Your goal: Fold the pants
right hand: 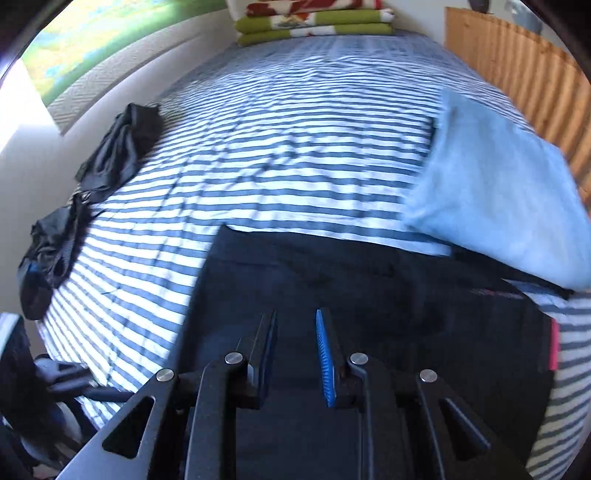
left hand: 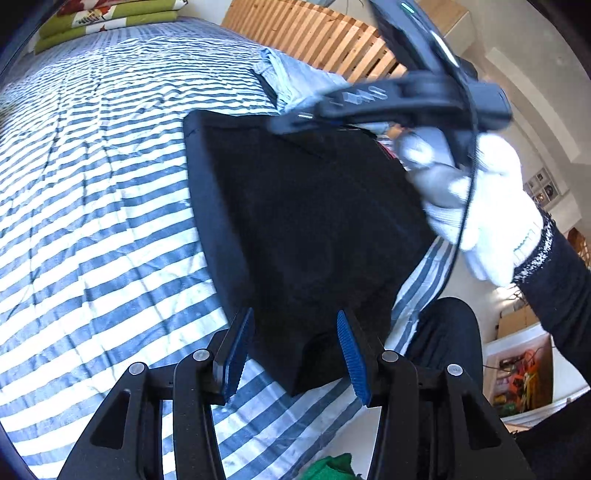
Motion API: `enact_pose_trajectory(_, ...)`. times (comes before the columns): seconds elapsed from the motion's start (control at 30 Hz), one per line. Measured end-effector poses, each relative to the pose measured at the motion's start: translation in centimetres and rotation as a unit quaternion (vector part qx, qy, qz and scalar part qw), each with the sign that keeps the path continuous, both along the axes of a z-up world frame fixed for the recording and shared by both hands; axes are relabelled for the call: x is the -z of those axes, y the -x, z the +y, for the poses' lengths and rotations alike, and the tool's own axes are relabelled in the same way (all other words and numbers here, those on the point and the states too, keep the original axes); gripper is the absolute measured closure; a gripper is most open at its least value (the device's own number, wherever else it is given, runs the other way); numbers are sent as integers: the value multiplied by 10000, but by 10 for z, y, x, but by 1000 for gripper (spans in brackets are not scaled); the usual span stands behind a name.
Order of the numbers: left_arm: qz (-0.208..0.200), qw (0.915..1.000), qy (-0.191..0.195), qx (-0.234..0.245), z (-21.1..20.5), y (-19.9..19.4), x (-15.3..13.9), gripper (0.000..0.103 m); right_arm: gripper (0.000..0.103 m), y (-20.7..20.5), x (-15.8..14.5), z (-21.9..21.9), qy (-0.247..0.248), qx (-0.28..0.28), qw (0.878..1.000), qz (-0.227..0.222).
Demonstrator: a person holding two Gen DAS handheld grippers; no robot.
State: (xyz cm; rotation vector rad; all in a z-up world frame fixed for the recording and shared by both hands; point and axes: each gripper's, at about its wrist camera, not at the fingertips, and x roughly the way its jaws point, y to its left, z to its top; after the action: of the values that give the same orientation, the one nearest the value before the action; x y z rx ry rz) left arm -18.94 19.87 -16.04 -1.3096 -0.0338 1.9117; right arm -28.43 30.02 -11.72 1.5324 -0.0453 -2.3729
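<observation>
- Bedspread (right hand: 295, 155) with blue and white stripes covers the whole bed; a slatted wooden headboard (right hand: 517, 74) stands along its right side.
- Black pants (left hand: 303, 229) lie folded into a flat, roughly rectangular packet on the near part of the bedspread, close to its near edge.
- Light blue folded garment (right hand: 495, 192) lies to the far right of the pants, its near edge overlapping their far right corner.
- Dark crumpled clothing (right hand: 110, 155) lies at the left edge of the bed, well apart from the pants.
- Stack of green and patterned cushions (right hand: 314, 22) sits at the far end of the bed.
- Left gripper (left hand: 295, 350) hangs over the near end of the pants, jaws about half open, pads clear of the fabric, nothing held.
- Right gripper (right hand: 295, 354) is above the pants, jaws narrowly parted with only a small gap; no fabric appears pinched between the pads, though dark cloth behind them makes this hard to confirm.
- Gloved right hand (left hand: 476, 206), white glove and dark sleeve, holds the right gripper's handle.
</observation>
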Motion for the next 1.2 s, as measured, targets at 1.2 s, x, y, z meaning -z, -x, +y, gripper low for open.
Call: enact_pose_trajectory(1.2,-758,9949,126,-647,-9,56,37,29,85,-129,47,124,-480,1985,9786,-234)
